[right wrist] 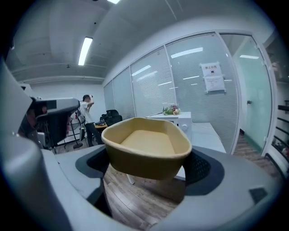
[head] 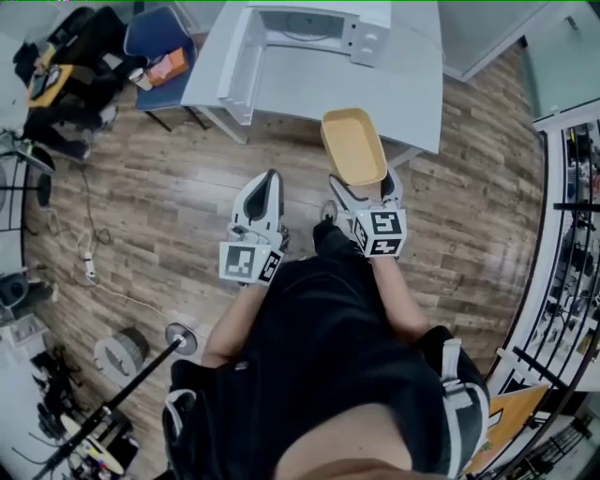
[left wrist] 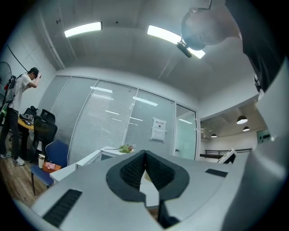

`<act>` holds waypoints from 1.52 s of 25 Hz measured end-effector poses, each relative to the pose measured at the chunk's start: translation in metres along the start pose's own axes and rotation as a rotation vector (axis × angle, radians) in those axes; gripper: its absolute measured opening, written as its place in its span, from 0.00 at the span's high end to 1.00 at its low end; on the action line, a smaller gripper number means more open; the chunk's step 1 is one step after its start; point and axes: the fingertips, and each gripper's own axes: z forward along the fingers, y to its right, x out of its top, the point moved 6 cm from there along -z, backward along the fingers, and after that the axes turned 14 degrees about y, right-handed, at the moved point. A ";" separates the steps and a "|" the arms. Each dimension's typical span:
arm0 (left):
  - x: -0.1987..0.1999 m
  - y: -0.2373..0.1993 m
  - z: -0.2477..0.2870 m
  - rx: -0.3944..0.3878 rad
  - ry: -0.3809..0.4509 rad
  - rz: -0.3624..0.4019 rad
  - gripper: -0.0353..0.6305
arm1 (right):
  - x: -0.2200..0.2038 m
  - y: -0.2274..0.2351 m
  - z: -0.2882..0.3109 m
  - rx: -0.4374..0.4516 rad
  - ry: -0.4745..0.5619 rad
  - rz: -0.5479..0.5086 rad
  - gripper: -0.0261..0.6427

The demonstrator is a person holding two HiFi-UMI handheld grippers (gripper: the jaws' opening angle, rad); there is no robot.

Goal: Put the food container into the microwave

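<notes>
Facing a white worktop from the brown wood-plank floor, a person in a black top holds both grippers out in front. At the far left a blue chair carrying an orange item stands beside the worktop's corner, well apart from the grippers. The left gripper hangs over bare floor; in the left gripper view its jaws are pressed together with nothing between them. Beyond it, at the worktop's far edge, sits a white box-shaped microwave with its door swung open to the left and its cavity facing the person. Right of the left gripper, the tan oval paper food container is held in the air at the worktop's near edge, open side up. Its long axis runs away from the person towards the worktop, leaning slightly left, with the far end pointing at the microwave. The right gripper has its jaws clamped on the container's near end, one on each side wall. Bare worktop lies between the container and the microwave.
</notes>
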 end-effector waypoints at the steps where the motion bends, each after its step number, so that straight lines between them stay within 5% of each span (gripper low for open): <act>1: -0.002 -0.001 0.018 0.007 0.002 0.000 0.91 | 0.002 0.011 0.019 0.011 -0.006 -0.007 0.19; 11: -0.028 -0.040 0.146 0.048 0.035 0.008 0.91 | -0.012 0.080 0.201 0.059 -0.062 -0.050 0.19; 25: -0.098 -0.176 0.300 0.115 0.012 -0.026 0.91 | -0.091 0.139 0.495 -0.027 -0.149 -0.089 0.19; 38: -0.120 -0.243 0.362 0.127 -0.027 -0.065 0.91 | -0.130 0.186 0.609 -0.121 -0.208 -0.083 0.19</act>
